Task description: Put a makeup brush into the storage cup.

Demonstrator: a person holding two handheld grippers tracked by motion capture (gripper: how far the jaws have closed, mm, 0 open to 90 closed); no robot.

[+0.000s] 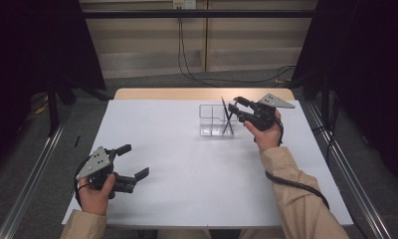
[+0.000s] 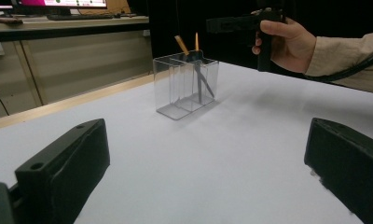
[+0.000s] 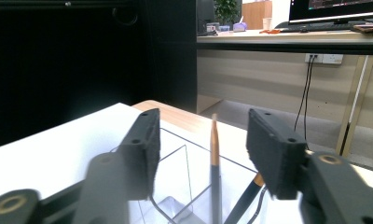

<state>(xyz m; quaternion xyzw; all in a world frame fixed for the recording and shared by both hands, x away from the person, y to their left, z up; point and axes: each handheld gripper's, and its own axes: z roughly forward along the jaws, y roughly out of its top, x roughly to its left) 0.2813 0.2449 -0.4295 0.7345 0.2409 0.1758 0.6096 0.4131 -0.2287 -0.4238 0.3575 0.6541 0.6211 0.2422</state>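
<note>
A clear plastic holder [image 1: 211,119] with several compartments stands on the far right part of the white table [image 1: 202,179]. Two dark pencils with orange ends [image 1: 226,117] lean in its right compartment. My right gripper [image 1: 233,106] hovers open at the pencils' tops. In the right gripper view one pencil [image 3: 215,154] rises between the open jaws of the right gripper [image 3: 204,122], with a gap on each side, and the second pencil [image 3: 245,198] leans lower right. My left gripper [image 1: 135,161] rests open and empty near the front left. From there the holder [image 2: 184,86] stands well beyond the left gripper [image 2: 205,158].
A strip of bare wood [image 1: 202,93] runs along the table's far edge. Metal rails [image 1: 33,174] flank the table on both sides. Black cables [image 1: 222,79] lie on the floor behind it. A desk with a monitor [image 3: 336,9] stands farther off.
</note>
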